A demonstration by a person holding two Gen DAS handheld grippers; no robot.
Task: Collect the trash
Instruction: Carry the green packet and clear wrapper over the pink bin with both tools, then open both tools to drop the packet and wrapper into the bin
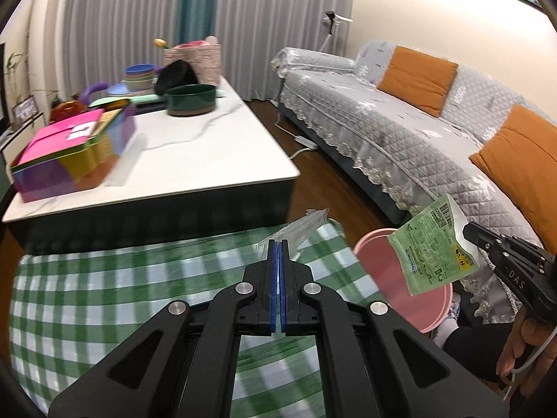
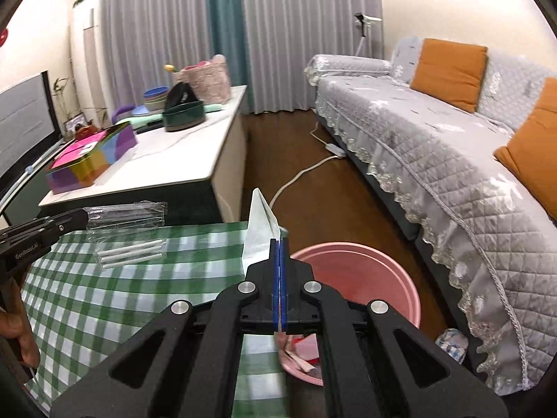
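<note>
Left gripper (image 1: pixel 279 244): jaws together, clamped on a clear crinkled plastic wrapper (image 2: pixel 127 233) holding white sticks. Seen from the right wrist, the wrapper hangs above the green-and-white checked tablecloth (image 2: pixel 87 299), its long axis near level, running away from the tips toward the picture's right.

Right gripper (image 2: pixel 279 242): jaws together, clamped on a green printed foil sachet (image 1: pixel 433 244). Seen from the left wrist, the sachet hangs tilted, long axis steep, over the rim of the round pink plastic bin (image 2: pixel 365 264) beside the table. Paper scraps lie inside the bin.
</note>
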